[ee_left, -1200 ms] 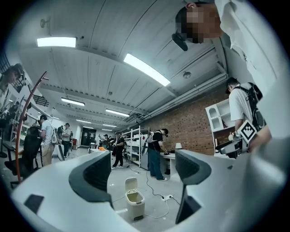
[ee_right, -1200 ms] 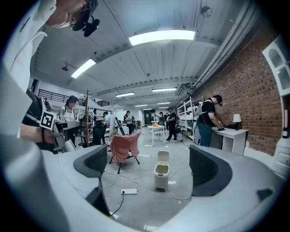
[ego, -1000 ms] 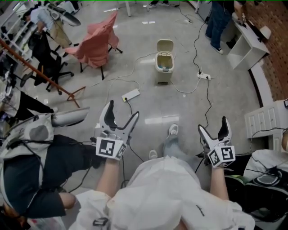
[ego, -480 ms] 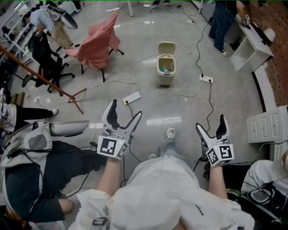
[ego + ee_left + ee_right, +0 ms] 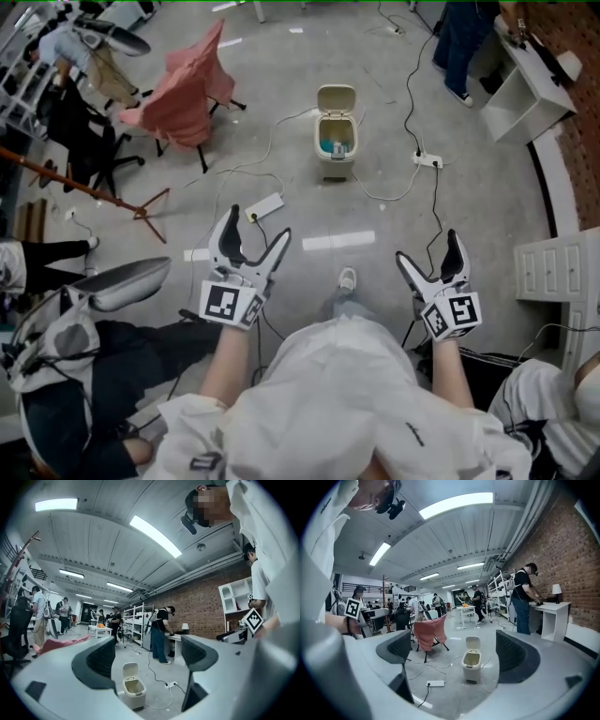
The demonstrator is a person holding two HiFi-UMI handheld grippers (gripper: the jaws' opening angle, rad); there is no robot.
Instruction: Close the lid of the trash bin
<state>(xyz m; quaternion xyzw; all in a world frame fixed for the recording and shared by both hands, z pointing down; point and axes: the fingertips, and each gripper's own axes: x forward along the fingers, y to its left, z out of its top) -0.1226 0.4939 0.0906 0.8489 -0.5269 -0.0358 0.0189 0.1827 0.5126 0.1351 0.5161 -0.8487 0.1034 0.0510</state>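
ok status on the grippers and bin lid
Left gripper and right gripper open, empty. Trash bin far ahead, lid up. White power strip on floor between.

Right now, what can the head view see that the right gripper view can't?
Only the head view shows the person's shoe and the white drawers. Only the right gripper view shows the ceiling lights. Both show the bin with its lid up, the pink chair, the power strip on the floor, and the right gripper, jaws apart with nothing between them.
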